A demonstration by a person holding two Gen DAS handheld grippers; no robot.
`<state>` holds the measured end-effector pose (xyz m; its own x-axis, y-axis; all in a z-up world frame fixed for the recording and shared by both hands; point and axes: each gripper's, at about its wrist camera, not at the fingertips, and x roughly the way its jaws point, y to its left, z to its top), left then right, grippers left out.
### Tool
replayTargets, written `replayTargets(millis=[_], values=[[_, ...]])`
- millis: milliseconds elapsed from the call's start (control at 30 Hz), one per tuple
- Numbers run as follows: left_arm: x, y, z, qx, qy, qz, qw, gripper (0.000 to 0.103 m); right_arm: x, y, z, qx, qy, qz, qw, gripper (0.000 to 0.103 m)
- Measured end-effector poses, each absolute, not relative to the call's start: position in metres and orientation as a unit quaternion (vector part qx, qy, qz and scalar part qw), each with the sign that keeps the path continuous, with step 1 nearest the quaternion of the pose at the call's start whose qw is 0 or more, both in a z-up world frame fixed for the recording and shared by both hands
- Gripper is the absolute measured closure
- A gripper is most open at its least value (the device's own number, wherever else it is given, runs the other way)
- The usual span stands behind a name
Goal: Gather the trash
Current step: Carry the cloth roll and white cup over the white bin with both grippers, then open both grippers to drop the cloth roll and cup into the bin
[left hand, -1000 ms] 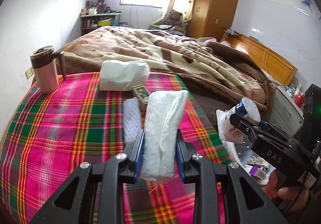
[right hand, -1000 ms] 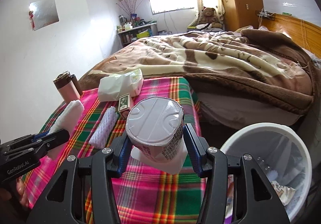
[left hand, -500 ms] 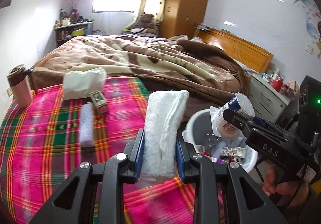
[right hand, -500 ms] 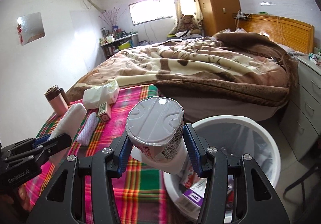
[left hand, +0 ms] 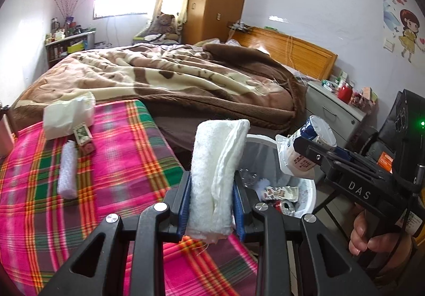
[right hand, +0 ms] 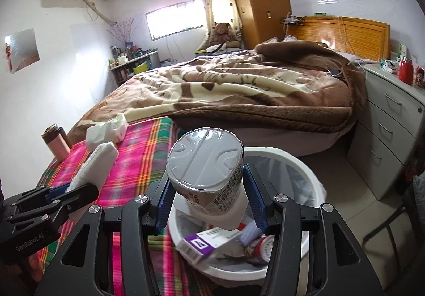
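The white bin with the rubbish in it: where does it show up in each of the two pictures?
Left wrist view: the white bin is right of centre, behind the folded white cloth, below the cup.
Right wrist view: it fills the lower middle, right under the cup.
Shared landmark: the plaid tablecloth, left of the bin in both.

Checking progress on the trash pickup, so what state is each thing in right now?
Left gripper: shut on folded white cloth pad.
Right gripper: shut on foil-lidded grey paper cup, above the bin.
White round trash bin: open, lined, partly filled.
Small white roll: lying on plaid cloth.
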<state>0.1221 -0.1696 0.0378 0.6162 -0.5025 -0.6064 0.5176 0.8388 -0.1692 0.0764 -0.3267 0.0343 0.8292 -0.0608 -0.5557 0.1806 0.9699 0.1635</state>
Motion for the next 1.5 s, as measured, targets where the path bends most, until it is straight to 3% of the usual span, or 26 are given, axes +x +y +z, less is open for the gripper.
replayTargets(millis=[1033,1100,1167,1233,1333,1400,1500], values=[[0.135,-0.254,0.002,0.054,0.378,-0.308,0.872,0.073,0.081,-0.382,-0.007,0.120,0.355,-0.118,0.920,0.051],[0.137,-0.255,0.001,0.057,0.381,-0.307,0.870,0.068,0.082,-0.384,-0.008,0.121,0.356,-0.118,0.919,0.051],[0.138,-0.254,0.000,0.057,0.380,-0.301,0.873,0.053,0.083,-0.383,-0.009,0.119,0.357,-0.118,0.919,0.051],[0.138,-0.251,0.001,0.052,0.377,-0.301,0.875,0.045,0.083,-0.383,-0.009,0.115,0.358,-0.119,0.919,0.051],[0.140,-0.247,0.002,0.050,0.376,-0.298,0.876,0.041,0.085,-0.382,-0.010,0.118,0.361,-0.118,0.918,0.048],[0.142,-0.244,0.002,0.048,0.379,-0.295,0.876,0.039,0.086,-0.382,-0.009,0.120,0.359,-0.120,0.918,0.037],[0.144,-0.239,0.002,0.041,0.382,-0.295,0.875,0.038,0.086,-0.381,-0.007,0.121,0.355,-0.122,0.919,0.035]])
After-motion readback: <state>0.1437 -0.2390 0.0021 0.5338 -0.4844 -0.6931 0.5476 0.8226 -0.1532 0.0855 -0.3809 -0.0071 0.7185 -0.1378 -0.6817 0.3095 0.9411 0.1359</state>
